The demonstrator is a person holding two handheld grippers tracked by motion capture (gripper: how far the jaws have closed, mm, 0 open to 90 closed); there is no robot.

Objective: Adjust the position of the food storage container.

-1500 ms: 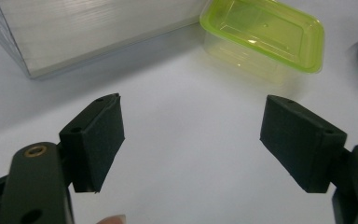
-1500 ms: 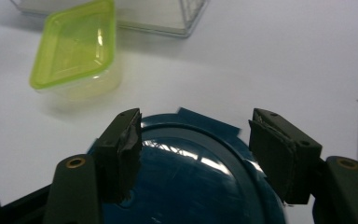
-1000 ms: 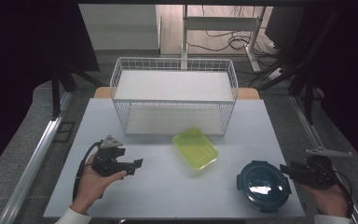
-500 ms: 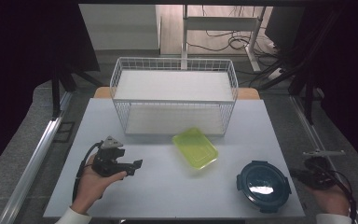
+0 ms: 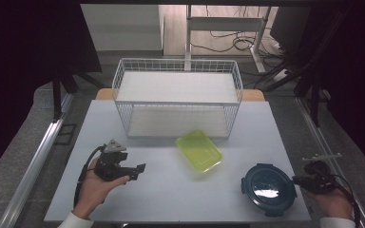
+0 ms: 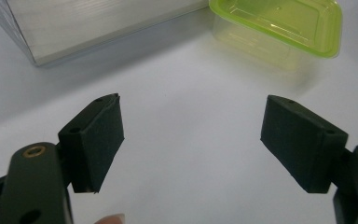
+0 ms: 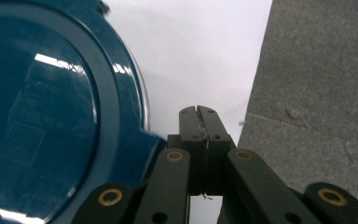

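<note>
1. High view puts your left gripper [image 5: 134,171] at the lower left of the table [image 5: 171,199], held in your left hand [image 5: 95,190]; its jaws are small and dark there.
2. Left gripper view settles it: the jaws stand spread wide over bare table, with nothing between them.
3. At that view's upper right sits the green box [image 6: 279,23], cut off by the top edge; at upper left is a corner of the basket [image 6: 74,23].
4. Your right gripper [image 5: 298,180] is at the lower right of the high view, just beside the blue lid [image 5: 268,189].
5. Right gripper view shows its jaws pressed together, empty; the lid [image 7: 46,121] runs off the left edge, and whether it touches the linkage is unclear.
</note>
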